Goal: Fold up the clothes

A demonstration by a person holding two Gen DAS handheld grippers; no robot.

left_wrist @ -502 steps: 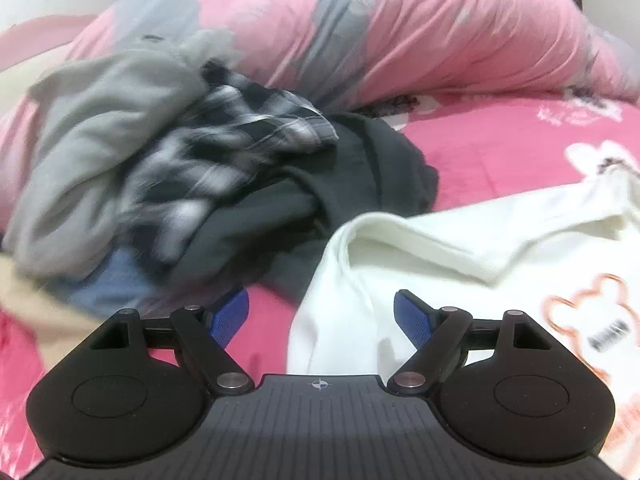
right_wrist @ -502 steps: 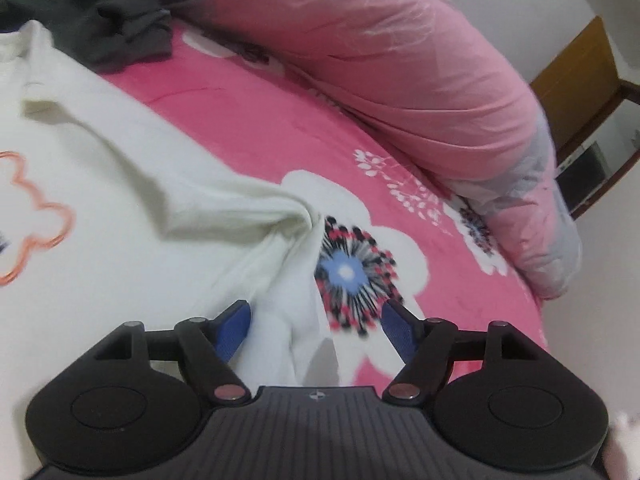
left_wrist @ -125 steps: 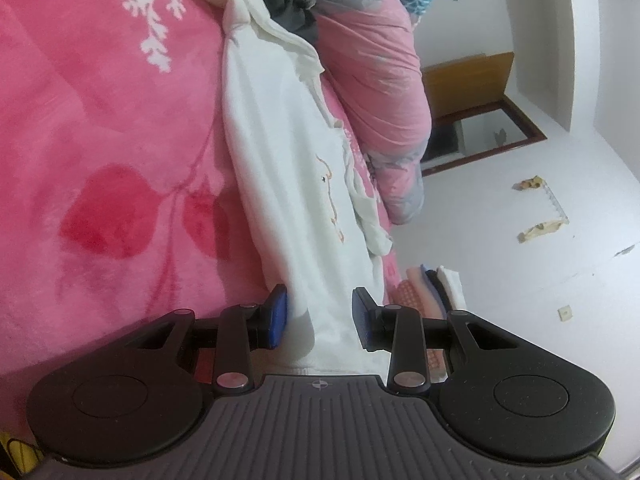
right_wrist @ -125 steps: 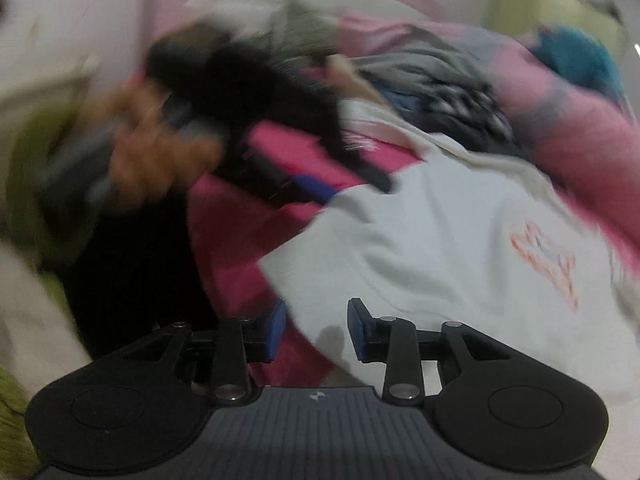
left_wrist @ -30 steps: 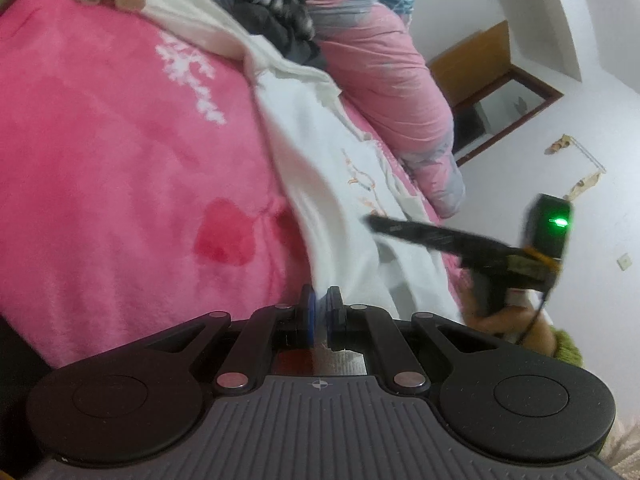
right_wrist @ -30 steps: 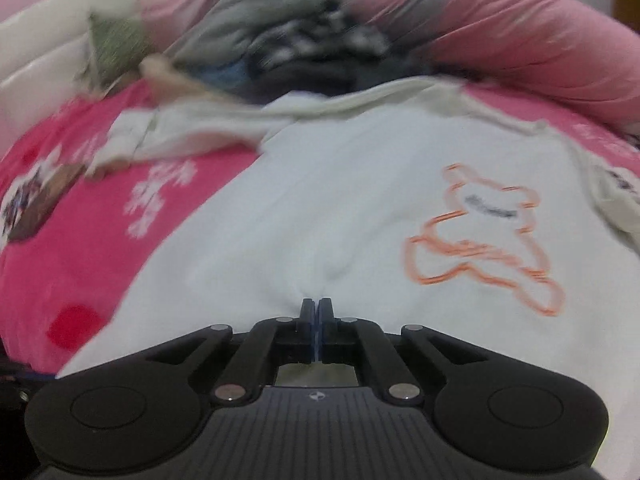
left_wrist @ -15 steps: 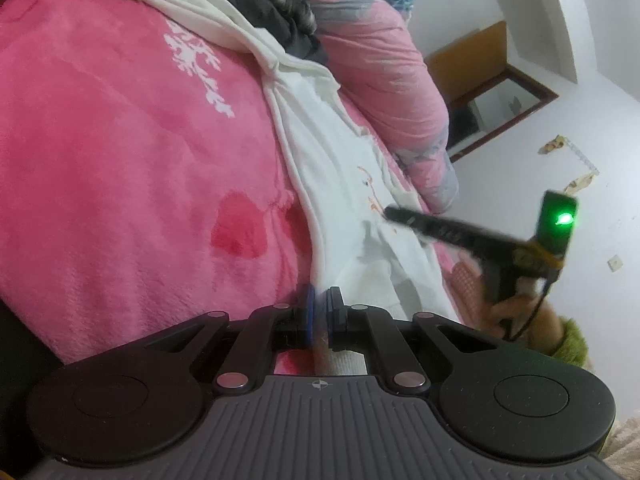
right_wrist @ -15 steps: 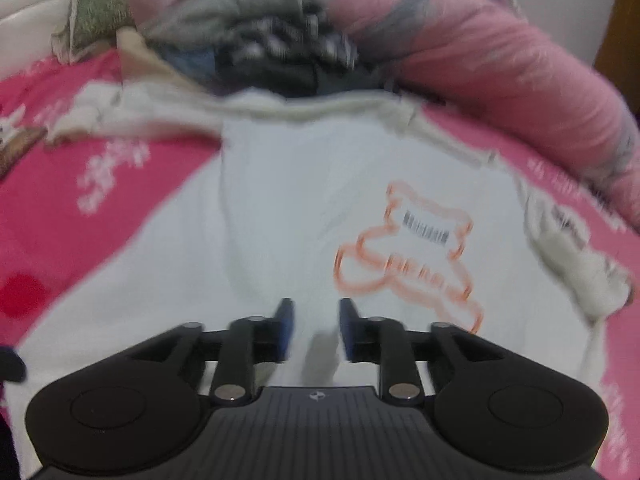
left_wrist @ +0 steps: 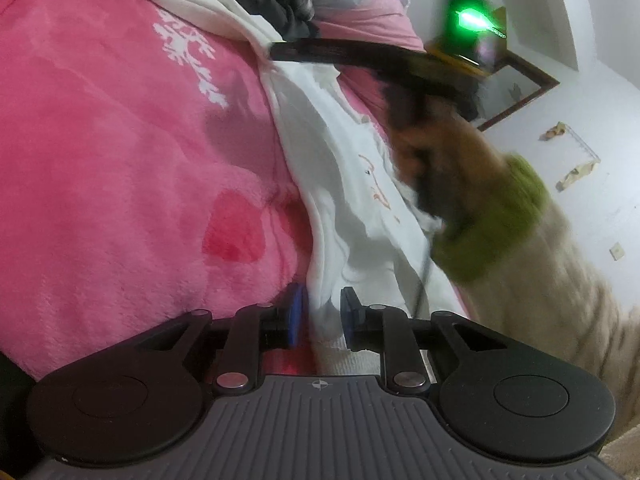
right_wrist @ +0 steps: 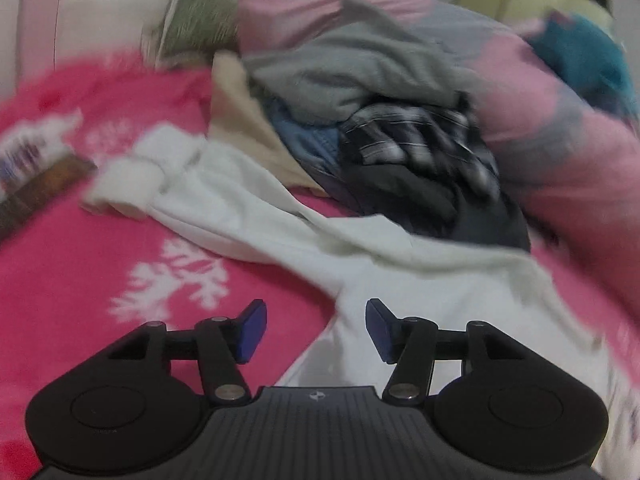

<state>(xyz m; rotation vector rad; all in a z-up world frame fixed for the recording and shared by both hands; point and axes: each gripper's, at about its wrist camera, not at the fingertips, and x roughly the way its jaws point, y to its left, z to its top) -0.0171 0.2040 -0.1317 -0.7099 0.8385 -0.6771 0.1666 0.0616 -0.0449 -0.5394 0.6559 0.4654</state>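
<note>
I see a pink fleece blanket [left_wrist: 120, 168] covering the bed, printed with a white snowflake motif [left_wrist: 188, 60] and a red heart [left_wrist: 234, 227]. In the right wrist view I see the same blanket [right_wrist: 72, 280], with a second white motif [right_wrist: 172, 280] near the lower centre. A rolled pink-and-grey duvet [right_wrist: 560, 152] lies along the far side of the bed; a teal item [right_wrist: 580, 56], too blurred to identify, rests on top of it. A white headboard [right_wrist: 100, 8] stands at upper left, with a green cushion [right_wrist: 200, 20] against it. In the left wrist view I see a white wall [left_wrist: 600, 140] carrying a wood-framed mirror [left_wrist: 516, 88].
</note>
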